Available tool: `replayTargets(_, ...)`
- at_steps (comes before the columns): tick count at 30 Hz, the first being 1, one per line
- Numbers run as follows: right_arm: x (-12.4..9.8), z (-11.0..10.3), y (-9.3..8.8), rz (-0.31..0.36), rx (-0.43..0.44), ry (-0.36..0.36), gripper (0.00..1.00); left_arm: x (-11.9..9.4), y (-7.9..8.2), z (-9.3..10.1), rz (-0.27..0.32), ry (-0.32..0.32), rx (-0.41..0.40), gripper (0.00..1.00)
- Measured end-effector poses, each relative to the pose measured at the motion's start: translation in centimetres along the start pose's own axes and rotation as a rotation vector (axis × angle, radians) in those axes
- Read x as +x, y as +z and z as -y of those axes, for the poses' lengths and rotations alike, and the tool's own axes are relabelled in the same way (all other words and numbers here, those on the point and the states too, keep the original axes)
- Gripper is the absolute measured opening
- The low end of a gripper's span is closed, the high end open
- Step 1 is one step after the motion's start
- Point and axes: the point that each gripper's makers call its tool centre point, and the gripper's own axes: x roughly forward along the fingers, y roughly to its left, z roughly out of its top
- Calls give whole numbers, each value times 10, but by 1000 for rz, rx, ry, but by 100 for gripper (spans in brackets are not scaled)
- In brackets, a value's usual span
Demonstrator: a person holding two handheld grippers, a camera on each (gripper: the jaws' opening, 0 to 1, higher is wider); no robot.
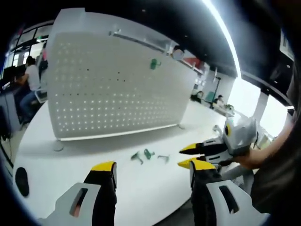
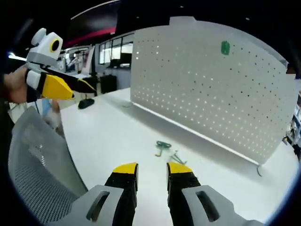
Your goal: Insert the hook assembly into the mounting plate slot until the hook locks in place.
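A white perforated mounting plate (image 1: 113, 89) is seen standing upright on the white desk (image 1: 84, 155), and one green hook (image 1: 154, 63) is already seated high on its face. In the left gripper view, three small hooks (image 1: 149, 155) are found lying loose on the desk in front of the plate, well apart from it. The left claw (image 1: 153, 169) is held wide, nothing between its jaws. The right claw (image 2: 151, 170) is held narrower, also empty, with the loose hooks (image 2: 167, 150) just beyond its tips. A mesh chair back (image 2: 37, 165) is seen at the desk's edge.
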Motion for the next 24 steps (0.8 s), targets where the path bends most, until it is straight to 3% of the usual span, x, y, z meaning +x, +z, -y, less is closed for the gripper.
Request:
replayTargets(10,38,-3,0,-17,7,27,22,6,-5,-4,-21,2,-8,64)
replayTargets(24,92,3,-19,-107,51,40,22,9,-5,-17,-34,17,-22,64)
